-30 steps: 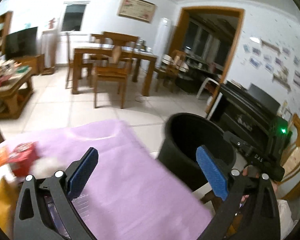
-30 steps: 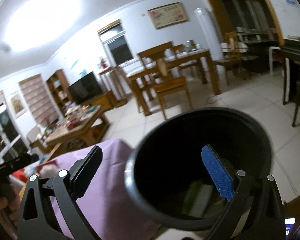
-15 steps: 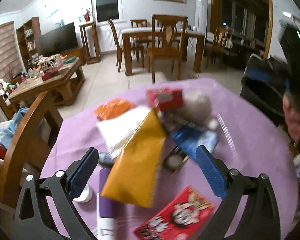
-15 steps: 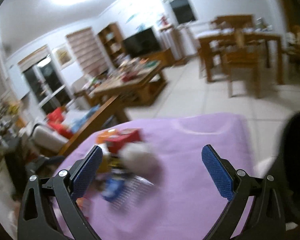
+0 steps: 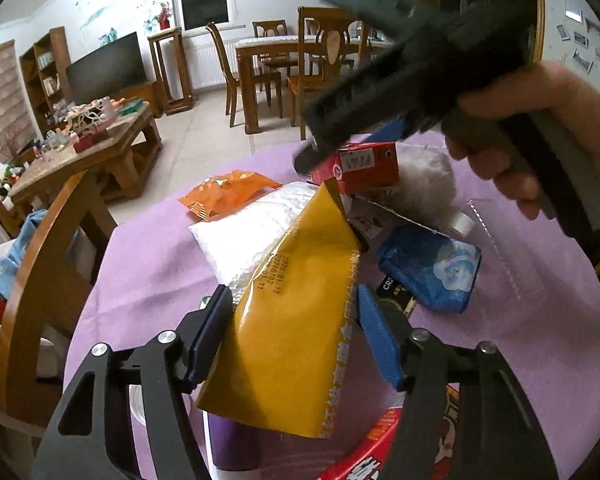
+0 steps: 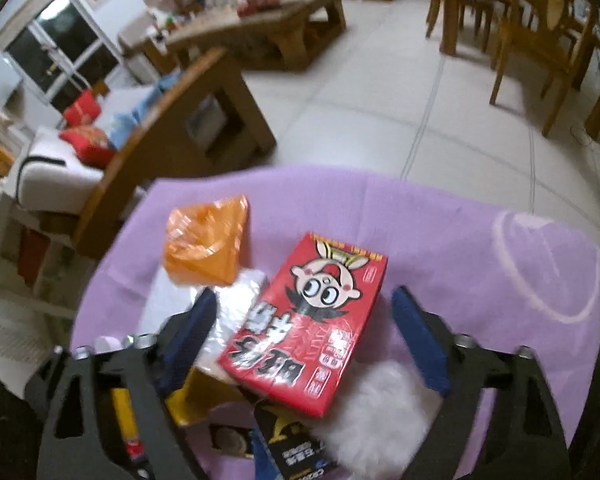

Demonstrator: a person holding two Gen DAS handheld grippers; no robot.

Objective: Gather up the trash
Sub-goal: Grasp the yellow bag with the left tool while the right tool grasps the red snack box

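Yellow pouch (image 5: 296,320): light, crinkly, likely slippery; being straddled mid-body by closing left gripper (image 5: 296,330). Red carton (image 6: 308,328): stiff, being straddled across its sides by closing right gripper (image 6: 306,338); neither pinched yet.

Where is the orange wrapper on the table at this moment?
The orange wrapper lies on the purple tablecloth at the pile's far left, touching the white bag, left of the red carton.
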